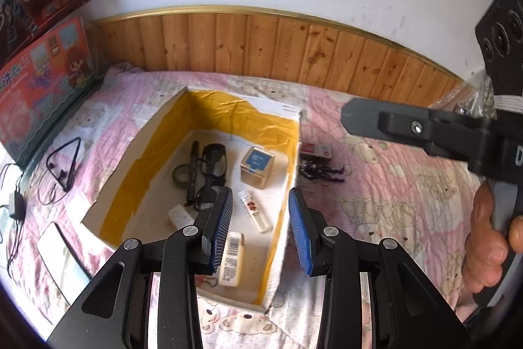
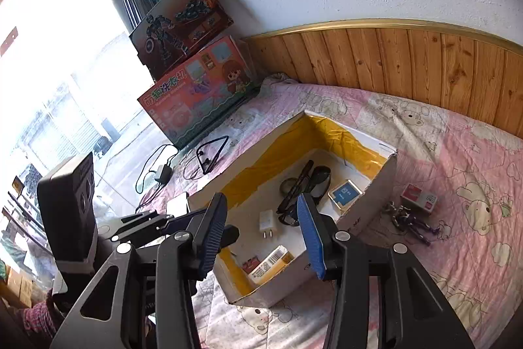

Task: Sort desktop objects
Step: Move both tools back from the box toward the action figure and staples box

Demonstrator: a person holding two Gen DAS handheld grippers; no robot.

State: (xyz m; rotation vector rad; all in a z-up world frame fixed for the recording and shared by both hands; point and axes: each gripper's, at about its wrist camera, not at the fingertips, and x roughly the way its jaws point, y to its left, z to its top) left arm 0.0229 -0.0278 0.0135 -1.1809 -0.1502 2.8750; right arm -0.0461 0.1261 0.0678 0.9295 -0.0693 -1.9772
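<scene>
Both tools (image 1: 261, 211) (image 2: 261, 218) tilted down, empty-jawed

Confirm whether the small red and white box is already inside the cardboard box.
No: the small red and white box lies on the pink quilt, outside the cardboard box.

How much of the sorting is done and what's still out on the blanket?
Done: the box already holds glasses, a blue-lidded tin and a white charger. In hand: nothing; the left tool and right tool are open. Left: the small red-and-white box, dark clips and earphones.
</scene>
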